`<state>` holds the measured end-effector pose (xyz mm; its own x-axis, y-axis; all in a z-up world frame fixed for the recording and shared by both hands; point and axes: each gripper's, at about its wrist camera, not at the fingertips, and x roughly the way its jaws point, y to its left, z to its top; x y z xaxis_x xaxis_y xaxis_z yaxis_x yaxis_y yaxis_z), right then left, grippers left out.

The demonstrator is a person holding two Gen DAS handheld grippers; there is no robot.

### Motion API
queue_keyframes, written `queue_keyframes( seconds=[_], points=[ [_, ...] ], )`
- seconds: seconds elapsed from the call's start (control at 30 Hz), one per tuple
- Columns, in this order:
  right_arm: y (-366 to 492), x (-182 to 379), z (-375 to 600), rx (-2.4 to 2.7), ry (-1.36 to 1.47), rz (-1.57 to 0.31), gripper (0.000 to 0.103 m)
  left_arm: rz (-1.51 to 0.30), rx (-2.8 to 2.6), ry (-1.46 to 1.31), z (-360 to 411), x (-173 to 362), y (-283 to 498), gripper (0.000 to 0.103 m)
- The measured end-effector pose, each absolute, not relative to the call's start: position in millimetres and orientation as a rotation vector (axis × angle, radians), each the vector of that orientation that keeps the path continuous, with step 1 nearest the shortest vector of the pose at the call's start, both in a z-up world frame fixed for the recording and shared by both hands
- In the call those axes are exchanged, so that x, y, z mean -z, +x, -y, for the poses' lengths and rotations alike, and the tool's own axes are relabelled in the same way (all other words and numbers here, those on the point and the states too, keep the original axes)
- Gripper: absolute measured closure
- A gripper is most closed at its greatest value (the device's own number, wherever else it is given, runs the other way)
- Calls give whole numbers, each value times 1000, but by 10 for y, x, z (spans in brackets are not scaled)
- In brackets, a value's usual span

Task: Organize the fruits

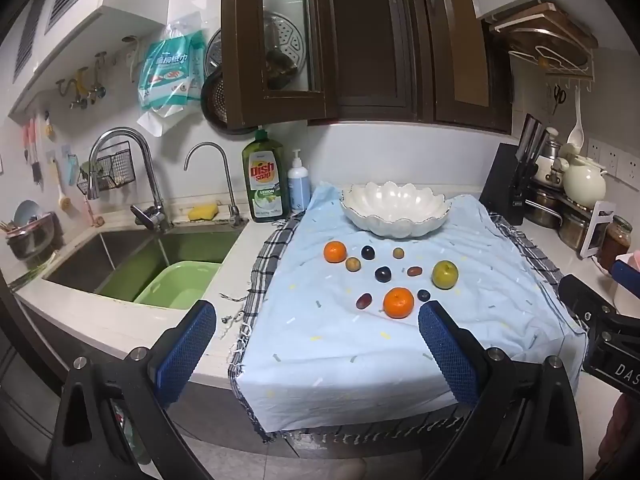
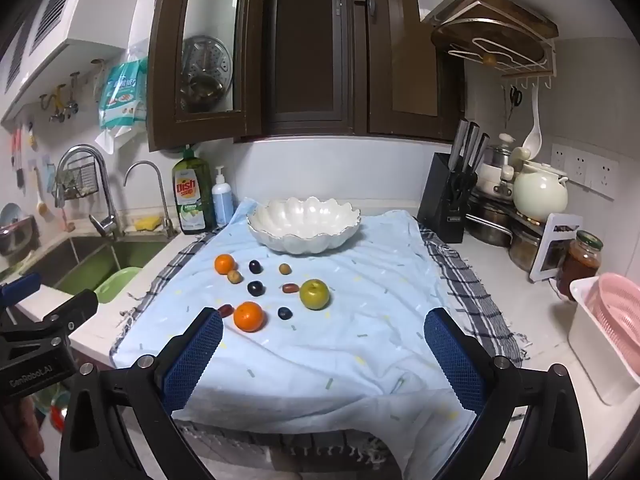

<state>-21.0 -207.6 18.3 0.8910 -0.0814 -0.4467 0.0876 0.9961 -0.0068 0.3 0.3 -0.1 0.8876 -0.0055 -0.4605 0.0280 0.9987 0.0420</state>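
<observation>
Right wrist: near orange (image 2: 249,316) ahead of open right tool (image 2: 322,326).

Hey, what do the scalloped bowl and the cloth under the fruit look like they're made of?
The white bowl looks like glazed ceramic, perhaps porcelain: glossy with soft highlights and a thin dark rim line. The light blue cloth seems a thin woven cotton: matte, wrinkled, draping limply over the counter edge.

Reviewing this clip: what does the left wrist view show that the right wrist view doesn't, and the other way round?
Only the left wrist view shows the green basin in full inside the sink. Only the right wrist view shows the pink colander at the counter's right end. Both show the white scalloped bowl, empty, two oranges, the green apple and small dark fruits scattered on the blue cloth, and each view's own hand-held gripper open and empty.
</observation>
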Motion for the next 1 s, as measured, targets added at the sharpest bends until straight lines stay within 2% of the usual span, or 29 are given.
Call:
queue_keyframes(
  seconds=[1.0],
  points=[
    [-295, -262, 1999, 67, -10, -414, 1, -436, 8, 26, -142, -69, -127, 0]
  ],
)
